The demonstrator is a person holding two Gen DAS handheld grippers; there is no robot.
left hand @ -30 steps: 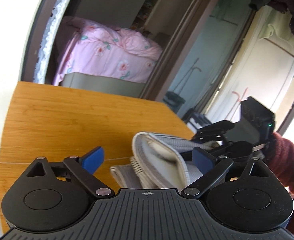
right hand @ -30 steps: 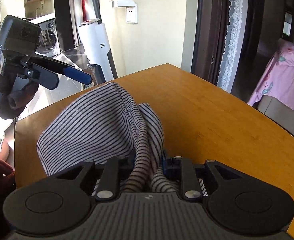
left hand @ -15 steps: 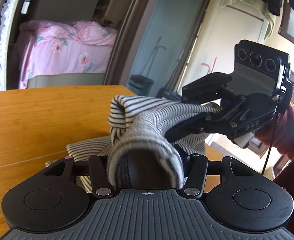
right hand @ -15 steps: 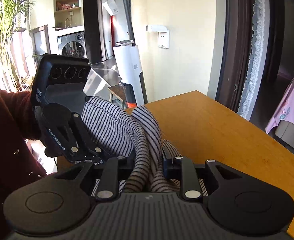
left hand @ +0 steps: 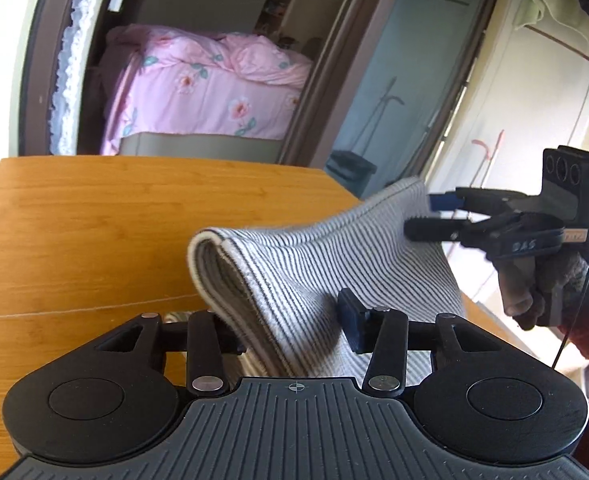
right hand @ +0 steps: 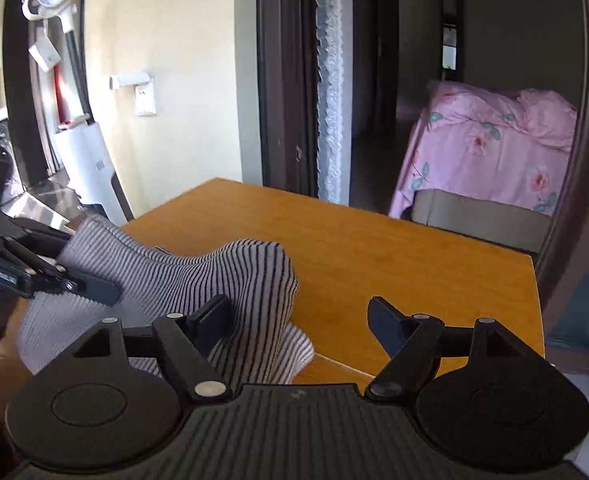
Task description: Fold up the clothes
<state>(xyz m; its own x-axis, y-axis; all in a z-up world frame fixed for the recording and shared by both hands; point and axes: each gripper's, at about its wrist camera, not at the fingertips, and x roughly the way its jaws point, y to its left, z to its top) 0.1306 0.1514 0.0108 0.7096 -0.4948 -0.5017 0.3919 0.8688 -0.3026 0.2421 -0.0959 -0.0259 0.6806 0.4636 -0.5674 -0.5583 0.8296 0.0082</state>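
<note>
Striped knit cloth, grey-white with thin dark lines, fills the middle of both views.

Left wrist view: the striped garment [left hand: 294, 264] passes between the fingers of the left gripper [left hand: 294, 332], which are drawn in against a doubled thickness of it; the left gripper is clamped on the cloth. A folded edge stands up just ahead of the fingers, above the wooden table [left hand: 94, 220]. From there the garment runs up and away to the right, toward the right gripper [left hand: 438, 216], whose fingers lie at the cloth's far corner. Whether they pinch that corner cannot be told here. The garment's long axis thus lies between the two grippers, off the table along most of its length.

Right wrist view: the right gripper [right hand: 298, 320] has its fingers spread wide apart and clamps nothing. The striped garment [right hand: 214, 280] lies to the left of the gap, draped over the left finger only, with a loose edge trailing onto the wooden table [right hand: 394, 252]. The left gripper [right hand: 46, 276] enters from the left edge, fingers closed on the cloth.

Judgement: the left gripper carries the garment; any regrasp by the right gripper would require moving leftward onto the cloth.
</note>
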